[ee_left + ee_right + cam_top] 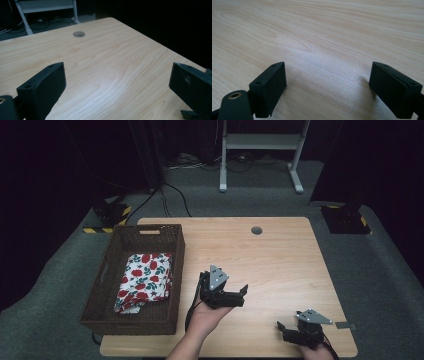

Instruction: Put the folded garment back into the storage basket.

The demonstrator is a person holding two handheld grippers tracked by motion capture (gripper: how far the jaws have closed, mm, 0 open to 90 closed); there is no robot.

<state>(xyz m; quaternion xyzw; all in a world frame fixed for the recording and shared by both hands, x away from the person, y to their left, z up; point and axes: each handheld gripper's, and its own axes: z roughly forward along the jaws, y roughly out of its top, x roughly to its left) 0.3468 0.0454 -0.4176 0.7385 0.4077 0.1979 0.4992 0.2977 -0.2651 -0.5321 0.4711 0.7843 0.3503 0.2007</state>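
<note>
Both the left gripper point(243, 295) and right gripper point(281, 330) hover over the bench point(280, 260), jaws wide, holding nothing. The cloth point(145, 280) lies in the basket point(112, 260), left of the left gripper.

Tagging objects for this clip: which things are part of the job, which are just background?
In the job: left gripper, right gripper, folded floral cloth, wicker basket.

Lying about: grey tape patch on the table, white stand, floor cables.

High view: far up, looking down over the whole tabletop point(270, 265). Both gripper views: very low, close to that same tabletop.
</note>
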